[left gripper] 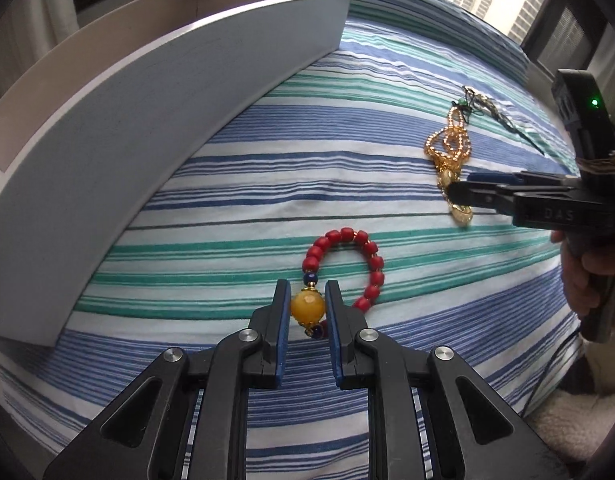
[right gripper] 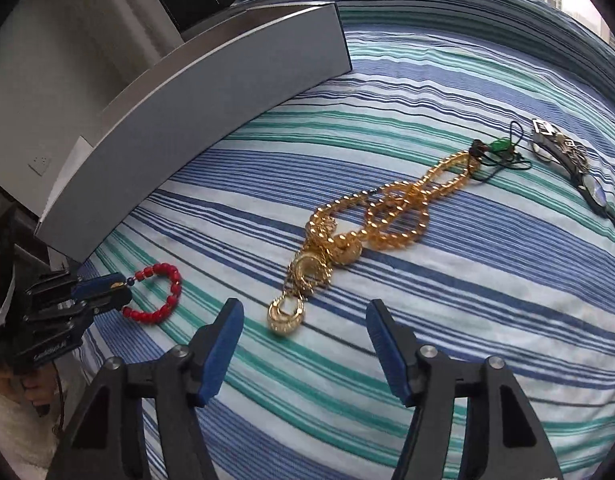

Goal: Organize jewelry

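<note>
A red bead bracelet with a large yellow bead lies on the striped bedspread. My left gripper is shut on that yellow bead; it also shows in the right wrist view, with the bracelet beside it. A gold bead necklace with a round gold pendant lies in the middle. My right gripper is open, low over the pendant; it also shows in the left wrist view. A grey open box stands at the left.
A green cord charm and a dark watch or strap piece lie at the far right of the bedspread. The grey box borders the left side. A window with towers is behind.
</note>
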